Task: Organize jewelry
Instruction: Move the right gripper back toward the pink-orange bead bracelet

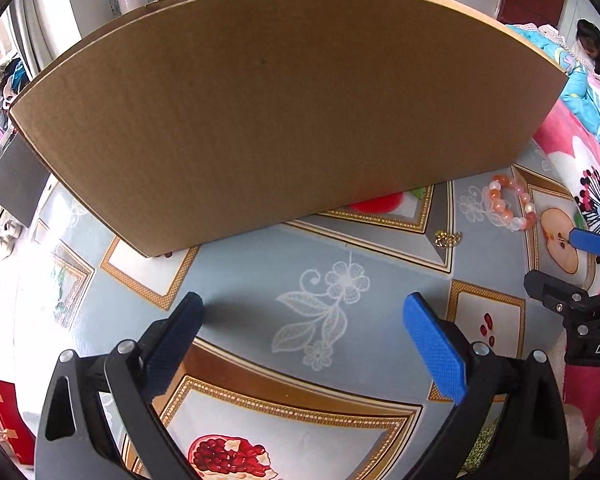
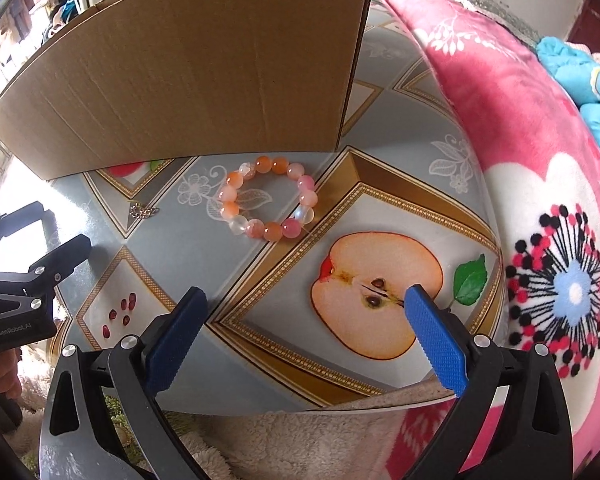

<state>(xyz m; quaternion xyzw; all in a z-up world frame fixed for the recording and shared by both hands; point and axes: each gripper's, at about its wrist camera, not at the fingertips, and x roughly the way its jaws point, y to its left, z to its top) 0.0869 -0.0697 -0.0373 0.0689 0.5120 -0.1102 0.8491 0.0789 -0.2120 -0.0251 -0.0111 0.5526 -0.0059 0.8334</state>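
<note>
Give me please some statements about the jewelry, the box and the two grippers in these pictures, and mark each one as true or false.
1. The bead bracelet lies flat on the tablecloth. True.
2. The right gripper is closed on the bracelet. False: its jaws stand wide open with nothing between them, and the bracelet lies ahead of them, untouched.
3. A small gold chain piece lies to the left of the bracelet in the right wrist view. True.
4. The bracelet is inside the cardboard box. False: it lies outside, in front of the box's wall.
5. The left gripper holds the gold piece. False: its jaws are open and empty.
</note>
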